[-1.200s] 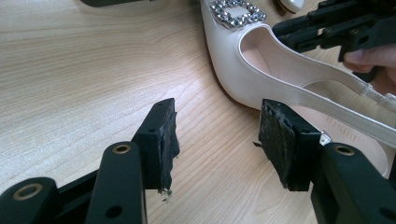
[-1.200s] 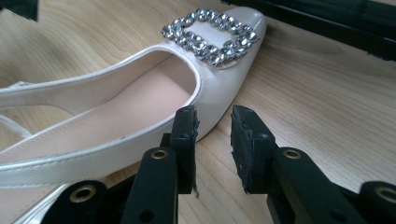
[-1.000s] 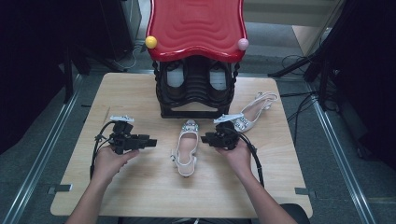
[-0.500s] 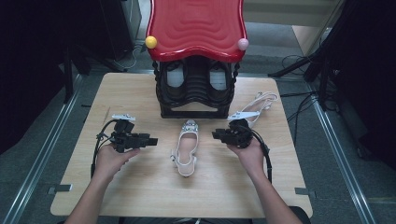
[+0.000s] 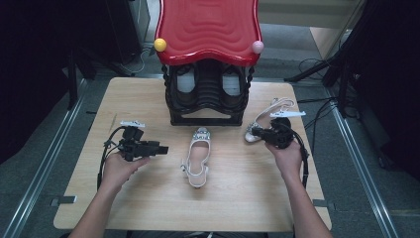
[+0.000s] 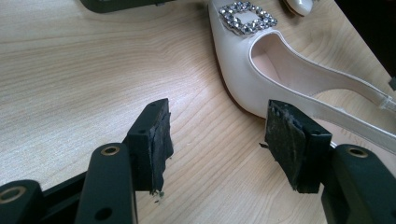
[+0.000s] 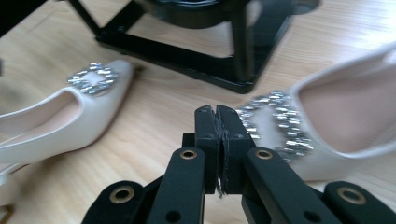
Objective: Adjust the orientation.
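A cream slingback shoe (image 5: 197,156) with a rhinestone buckle lies in the middle of the wooden table (image 5: 148,208), toe toward the rack. Its mate (image 5: 270,113) lies at the right, by the rack's corner. My left gripper (image 5: 161,148) hovers left of the middle shoe, pointing at it. In the left gripper view it (image 6: 219,144) stands open and empty, its jaws having just been opening, with the shoe (image 6: 261,79) just beyond. My right gripper (image 5: 255,132) is at the second shoe's toe. It (image 7: 217,135) is shut on nothing, having just closed, with that shoe's buckle (image 7: 280,126) beside it.
A black shoe rack (image 5: 208,99) with a red wavy top (image 5: 208,29) stands at the table's far middle; its base bar (image 7: 187,51) runs just behind both shoes. Cables trail from both grippers. Metal rails (image 5: 356,158) flank the table.
The right gripper has moved right and slightly away from the middle shoe to the second shoe's toe, and its jaws have come together. The left hand has stayed put.
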